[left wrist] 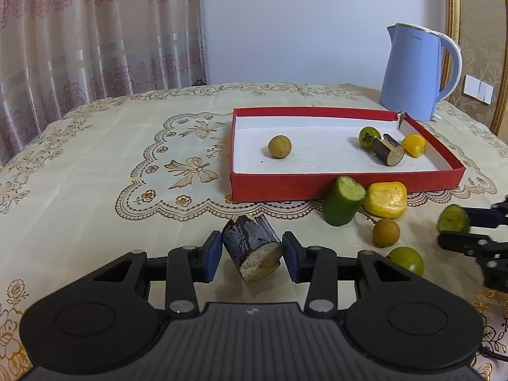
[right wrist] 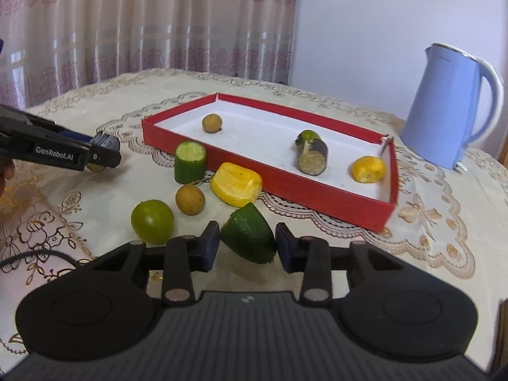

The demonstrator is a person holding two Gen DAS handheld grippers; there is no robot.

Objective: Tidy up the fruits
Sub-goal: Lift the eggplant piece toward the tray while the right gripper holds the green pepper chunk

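A red box (left wrist: 346, 187) with a white inside is seen on a cream tablecloth (left wrist: 95, 158) patterned with gold lace and bows. A light blue kettle (left wrist: 412, 73) with white trim is shown. Pink floral bands are carried by the beige curtain (left wrist: 95, 31). The gripper pads (left wrist: 212, 255) are blue.

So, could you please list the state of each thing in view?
left gripper: fingers around dark sugarcane piece
right gripper: fingers around green wedge
red box: open, holding four fruits
cucumber piece: upright, outside box
kettle: upright, lid shut
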